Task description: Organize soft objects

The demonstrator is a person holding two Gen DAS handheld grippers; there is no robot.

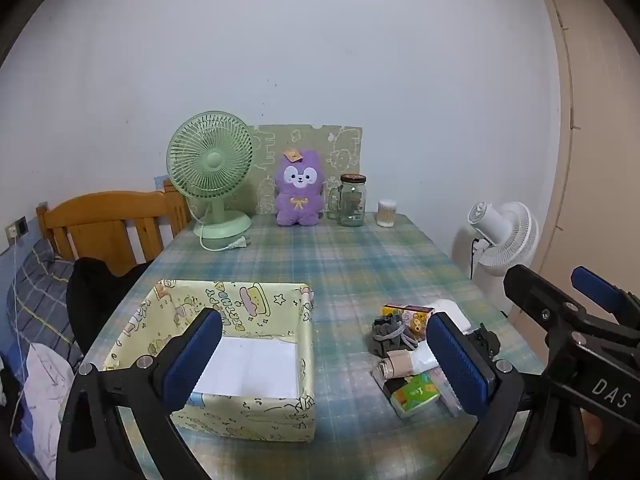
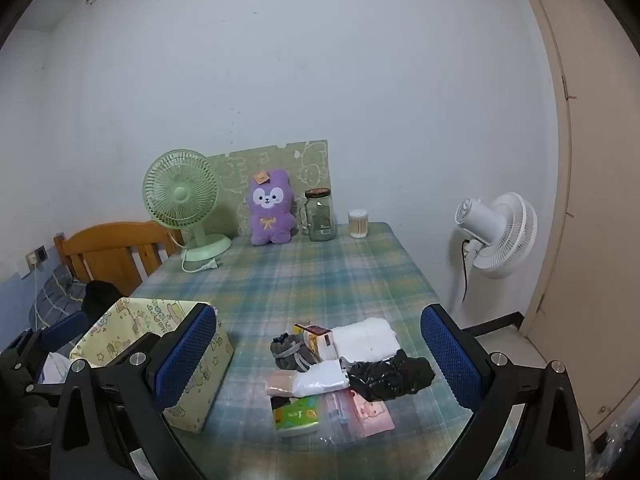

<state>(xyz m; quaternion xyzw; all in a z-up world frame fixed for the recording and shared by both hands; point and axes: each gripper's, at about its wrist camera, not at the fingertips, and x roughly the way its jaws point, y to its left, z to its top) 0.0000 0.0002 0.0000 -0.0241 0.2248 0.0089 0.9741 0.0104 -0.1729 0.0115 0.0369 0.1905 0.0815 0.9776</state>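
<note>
A yellow cartoon-print fabric box [image 1: 304, 332] [image 2: 212, 364] stands open on the plaid table, white inside. To its right lies a pile of soft items: grey socks [image 2: 290, 350], a white folded cloth [image 2: 366, 340], a black crumpled piece [image 2: 390, 376], a green tissue pack [image 2: 296, 416], a pink packet [image 2: 372, 412] and a small orange-printed pack [image 2: 314, 336]. My left gripper [image 1: 324, 360] is open and empty, above the box's right side. My right gripper [image 2: 318, 360] is open and empty, above the pile; it also shows at the right of the left wrist view [image 1: 560, 300].
At the table's far end stand a green desk fan [image 1: 212, 172], a purple plush toy [image 1: 298, 190], a glass jar [image 1: 352, 200] and a cotton-swab tub [image 1: 387, 213]. A wooden chair [image 1: 108, 224] is left of the table, a white floor fan [image 2: 496, 232] to the right.
</note>
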